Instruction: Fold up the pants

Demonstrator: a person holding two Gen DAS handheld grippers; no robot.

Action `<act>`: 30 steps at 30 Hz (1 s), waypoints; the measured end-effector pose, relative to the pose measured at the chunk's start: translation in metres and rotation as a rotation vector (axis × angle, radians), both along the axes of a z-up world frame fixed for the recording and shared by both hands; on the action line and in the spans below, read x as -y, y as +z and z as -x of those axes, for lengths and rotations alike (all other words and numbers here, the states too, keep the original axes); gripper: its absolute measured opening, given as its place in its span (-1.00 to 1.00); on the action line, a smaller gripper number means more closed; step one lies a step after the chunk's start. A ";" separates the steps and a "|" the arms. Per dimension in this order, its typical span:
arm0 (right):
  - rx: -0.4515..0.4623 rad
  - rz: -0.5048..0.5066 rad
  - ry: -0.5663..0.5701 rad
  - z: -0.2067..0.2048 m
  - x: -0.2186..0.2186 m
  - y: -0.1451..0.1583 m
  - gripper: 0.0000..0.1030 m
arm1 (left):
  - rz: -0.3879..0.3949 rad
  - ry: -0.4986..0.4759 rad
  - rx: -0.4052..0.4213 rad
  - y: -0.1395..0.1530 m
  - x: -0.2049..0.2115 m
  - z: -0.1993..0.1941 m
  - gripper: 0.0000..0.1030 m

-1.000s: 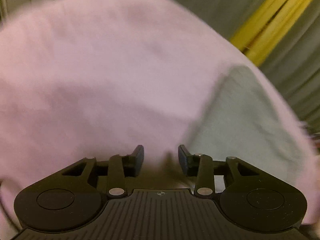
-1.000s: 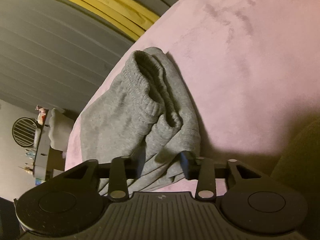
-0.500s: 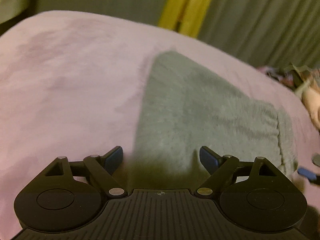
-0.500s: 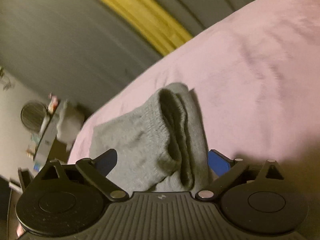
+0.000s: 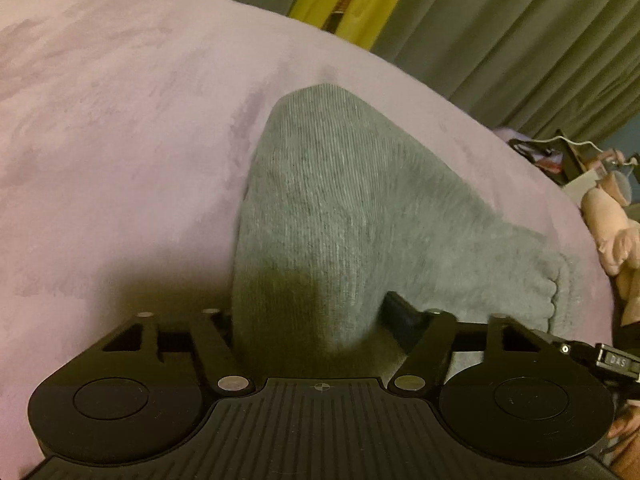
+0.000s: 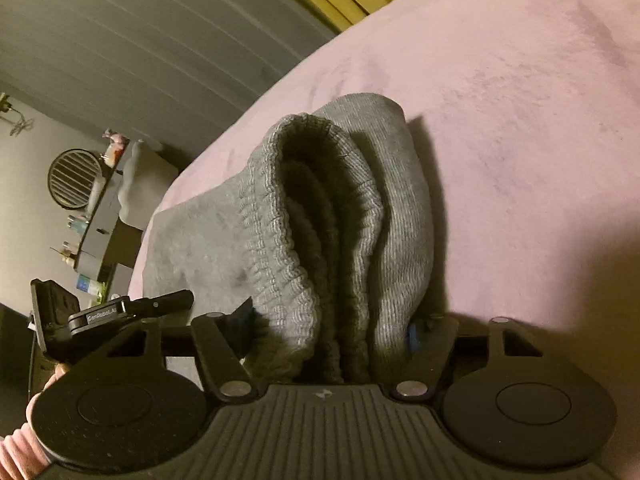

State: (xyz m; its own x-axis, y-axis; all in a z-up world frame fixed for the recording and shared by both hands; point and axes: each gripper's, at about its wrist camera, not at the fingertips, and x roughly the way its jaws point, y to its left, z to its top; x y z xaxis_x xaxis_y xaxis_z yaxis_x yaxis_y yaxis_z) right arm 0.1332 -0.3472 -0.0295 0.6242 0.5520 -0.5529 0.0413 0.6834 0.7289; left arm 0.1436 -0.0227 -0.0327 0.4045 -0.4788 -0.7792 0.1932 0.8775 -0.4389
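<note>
dim, warm, yellowish indoor light in both wrist views, with muddy colour and visible grain. the left gripper (image 5: 308, 316) throws a broad dark shadow forward onto the pink blanket (image 5: 120, 140) and the grey pants (image 5: 340, 208); the right view shows a similar shadow (softer at its edge). fisheye bending curves the curtains (image 5: 520, 40), and the edges look smeared.
</note>
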 end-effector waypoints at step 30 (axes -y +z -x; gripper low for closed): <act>0.074 0.657 -0.201 0.015 -0.021 0.055 0.63 | -0.353 -0.020 0.183 0.012 0.054 0.062 0.87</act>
